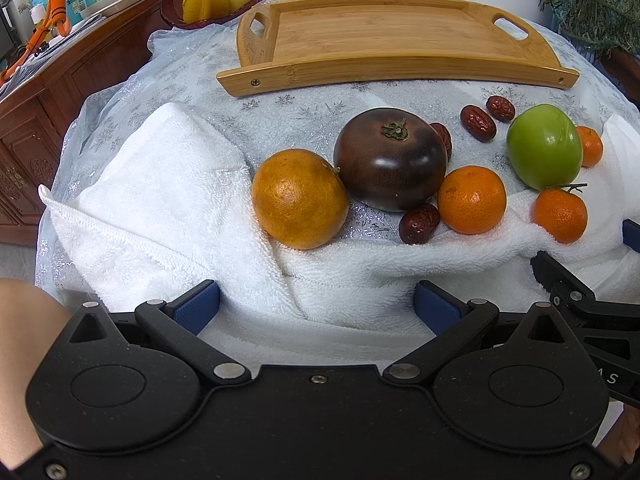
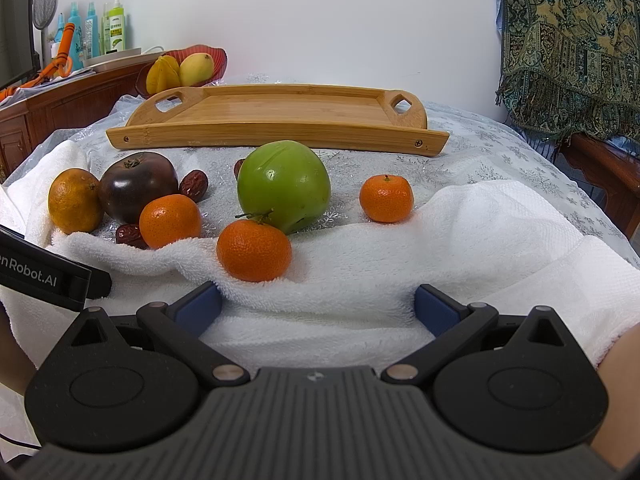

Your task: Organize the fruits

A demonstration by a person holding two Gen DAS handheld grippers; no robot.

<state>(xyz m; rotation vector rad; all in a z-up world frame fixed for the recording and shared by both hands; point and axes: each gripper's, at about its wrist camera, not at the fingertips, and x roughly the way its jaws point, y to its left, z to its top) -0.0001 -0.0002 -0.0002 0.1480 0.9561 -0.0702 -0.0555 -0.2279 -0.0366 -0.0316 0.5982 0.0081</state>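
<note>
A bamboo tray (image 1: 384,36) (image 2: 276,110) lies empty at the back of the table. In front of it lie a dull orange (image 1: 299,199) (image 2: 74,200), a dark tomato (image 1: 390,158) (image 2: 138,184), a green fruit (image 1: 544,146) (image 2: 284,186), three small tangerines (image 1: 471,199) (image 1: 560,214) (image 2: 386,198) and several red dates (image 1: 419,223) (image 2: 194,185). My left gripper (image 1: 318,306) is open and empty over the white towel (image 1: 168,208), short of the orange. My right gripper (image 2: 318,306) is open and empty, just short of a tangerine (image 2: 254,250).
A red bowl (image 1: 180,4) (image 2: 218,58) with starfruit and a mango stands at the back left by a wooden cabinet (image 1: 48,120) carrying bottles. A patterned cloth (image 2: 572,40) hangs at the right. The white towel (image 2: 480,240) wraps the near side of the fruits.
</note>
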